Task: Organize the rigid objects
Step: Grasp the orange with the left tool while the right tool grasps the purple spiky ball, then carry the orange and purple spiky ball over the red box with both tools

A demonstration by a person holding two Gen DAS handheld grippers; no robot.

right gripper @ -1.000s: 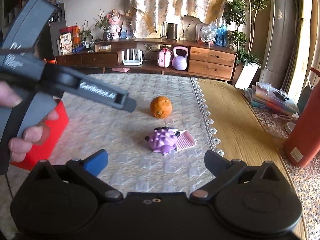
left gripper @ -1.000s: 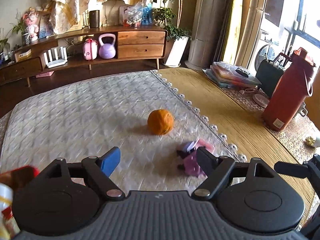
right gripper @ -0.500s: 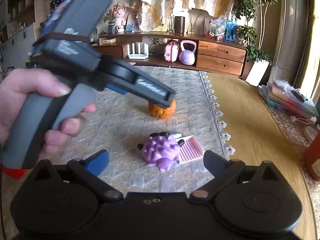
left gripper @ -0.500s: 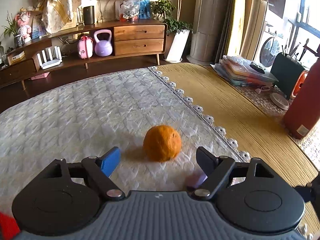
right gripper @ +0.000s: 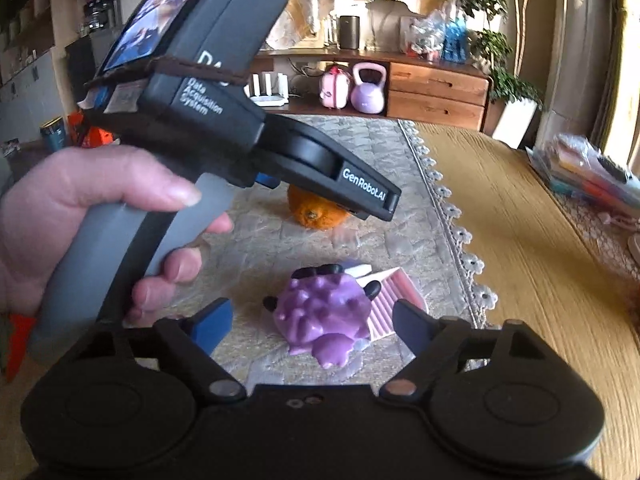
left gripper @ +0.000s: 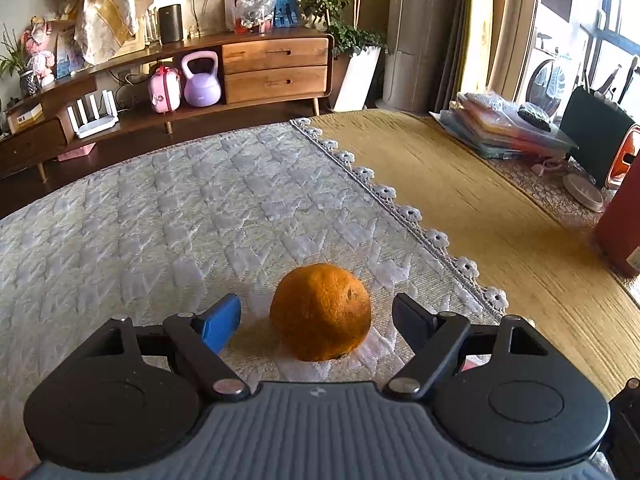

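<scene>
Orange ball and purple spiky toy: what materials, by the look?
Orange: likely real citrus peel, matte, pitted, dark stem scar; a fake can't be ruled out. Purple spiky toy: probably soft rubber or vinyl, glossy highlights on moulded bumps.

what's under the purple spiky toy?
The purple spiky toy lies partly on a pink ribbed piece, over the quilted cloth. How much of the piece is covered can't be seen.
</scene>
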